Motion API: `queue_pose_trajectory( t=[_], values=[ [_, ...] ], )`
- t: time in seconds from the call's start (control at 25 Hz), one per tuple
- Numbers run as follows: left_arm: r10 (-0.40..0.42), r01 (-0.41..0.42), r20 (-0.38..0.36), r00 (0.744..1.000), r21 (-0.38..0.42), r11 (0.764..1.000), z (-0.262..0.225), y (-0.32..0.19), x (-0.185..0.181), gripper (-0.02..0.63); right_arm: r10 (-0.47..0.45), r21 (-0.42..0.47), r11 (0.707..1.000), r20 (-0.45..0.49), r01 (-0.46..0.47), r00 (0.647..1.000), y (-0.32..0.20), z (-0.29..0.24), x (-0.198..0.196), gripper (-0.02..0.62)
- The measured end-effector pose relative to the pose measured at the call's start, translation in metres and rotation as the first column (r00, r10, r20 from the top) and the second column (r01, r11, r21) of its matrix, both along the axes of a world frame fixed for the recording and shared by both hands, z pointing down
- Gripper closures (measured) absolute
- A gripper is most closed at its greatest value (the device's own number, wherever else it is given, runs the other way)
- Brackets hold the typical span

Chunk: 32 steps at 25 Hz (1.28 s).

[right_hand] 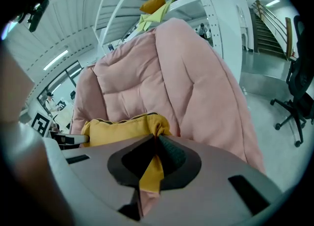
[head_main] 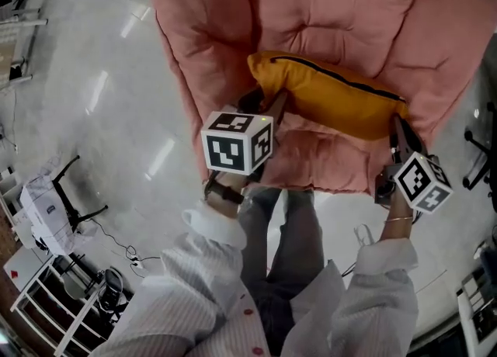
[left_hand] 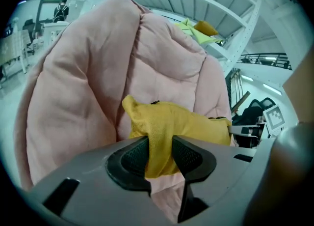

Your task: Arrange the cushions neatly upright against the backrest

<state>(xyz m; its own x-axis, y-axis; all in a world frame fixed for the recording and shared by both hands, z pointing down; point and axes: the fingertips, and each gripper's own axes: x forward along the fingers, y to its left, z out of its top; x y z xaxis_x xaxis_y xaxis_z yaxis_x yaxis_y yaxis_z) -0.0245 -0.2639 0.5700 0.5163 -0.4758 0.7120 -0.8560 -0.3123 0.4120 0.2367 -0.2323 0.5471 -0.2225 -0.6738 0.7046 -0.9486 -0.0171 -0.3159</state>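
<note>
The yellow cushion (head_main: 334, 99) sits over the seat hollow of the pink padded chair (head_main: 334, 6), in the middle of the head view. Its long axis runs from upper left to lower right of that frame, and its dark zip (head_main: 342, 76) runs along the edge facing the backrest. The frames do not show whether its underside rests on the seat. The left hand-held gripper (head_main: 268, 107) pinches a fold of yellow fabric at the cushion's left end, with the jaws kept a little apart by the bunched cloth. The right hand-held gripper (head_main: 400, 134) is nearly pressed together on a thin corner at the right end. The chair's puffed side walls rise close on both sides of the cushion. Grey floor (head_main: 93, 99) spreads to the left. The person's trousers (head_main: 287, 239) stand just before the seat's front edge. In the right gripper view an office chair (right_hand: 299, 87) stands at the right edge.
</note>
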Motion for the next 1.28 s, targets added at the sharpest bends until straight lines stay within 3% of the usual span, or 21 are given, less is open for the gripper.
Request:
queue_pose_trajectory(
  t=[0.28,0.6,0.84,1.28],
  values=[
    [-0.063,0.063,-0.019,0.998,-0.005,0.998,0.009,-0.008,-0.007,0.459,-0.052,0.003,0.999,-0.033,0.052,0.998,-0.037,0.016,-0.004,0.565],
    [-0.062,0.062,-0.003,0.998,-0.035,0.997,0.029,-0.013,-0.003,0.457,-0.056,-0.032,0.998,-0.036,0.055,0.998,-0.051,0.048,0.000,0.565],
    [-0.054,0.055,0.009,0.998,-0.057,0.997,0.048,-0.020,-0.013,0.446,-0.069,-0.007,0.998,-0.010,0.069,0.998,-0.066,0.067,-0.005,0.563],
    [-0.067,0.067,0.013,0.998,-0.056,0.996,0.051,-0.030,-0.015,0.364,-0.040,-0.011,0.999,-0.044,0.039,0.998,-0.073,0.070,0.002,0.555]
  ],
)
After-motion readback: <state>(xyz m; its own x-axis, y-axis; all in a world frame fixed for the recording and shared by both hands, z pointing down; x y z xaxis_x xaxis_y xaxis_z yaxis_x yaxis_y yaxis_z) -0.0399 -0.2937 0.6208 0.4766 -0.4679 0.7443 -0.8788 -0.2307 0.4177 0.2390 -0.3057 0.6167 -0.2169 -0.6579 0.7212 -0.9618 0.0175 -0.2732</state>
